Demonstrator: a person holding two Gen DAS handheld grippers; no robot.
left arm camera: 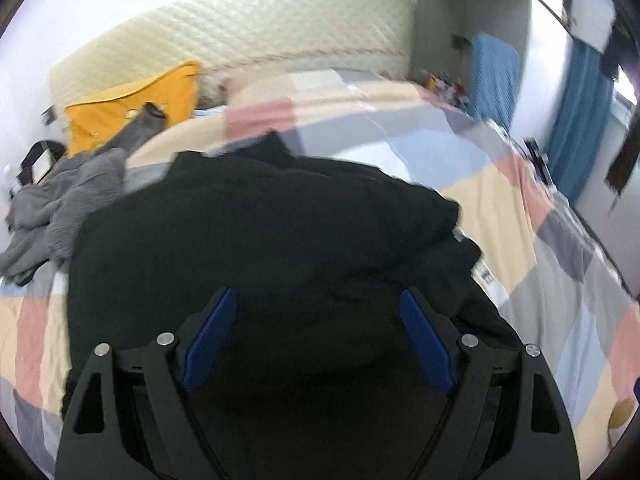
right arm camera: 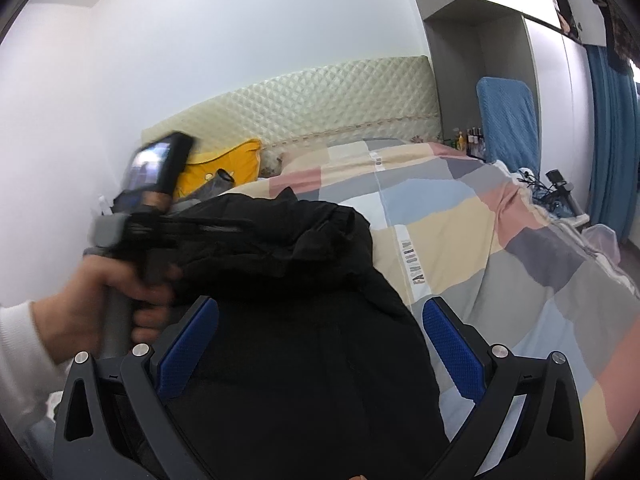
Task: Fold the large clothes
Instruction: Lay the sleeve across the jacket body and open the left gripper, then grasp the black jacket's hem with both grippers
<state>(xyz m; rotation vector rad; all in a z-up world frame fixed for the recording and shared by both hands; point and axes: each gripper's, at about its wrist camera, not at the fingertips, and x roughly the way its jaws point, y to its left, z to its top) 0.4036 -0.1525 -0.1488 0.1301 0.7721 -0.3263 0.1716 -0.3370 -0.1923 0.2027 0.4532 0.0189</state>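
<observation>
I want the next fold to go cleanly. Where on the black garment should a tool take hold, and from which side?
Probably the bunched far edge of the black garment, where the cloth rises in a loose ridge off the patchwork quilt. Come from its bare right side with the right tool; its jaws stand open over the garment's flat near part, which offers no fold to pinch.

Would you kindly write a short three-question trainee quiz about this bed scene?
1. True or false: the left tool is clamped on the black garment.
2. Which colour is the cushion by the headboard? A yellow, B green, C red.
3. Fill in: a crumpled ____ garment lies beside the black one.

Key: 1 false, its pads stand apart above the cloth. 2 A. 3 grey.
</observation>
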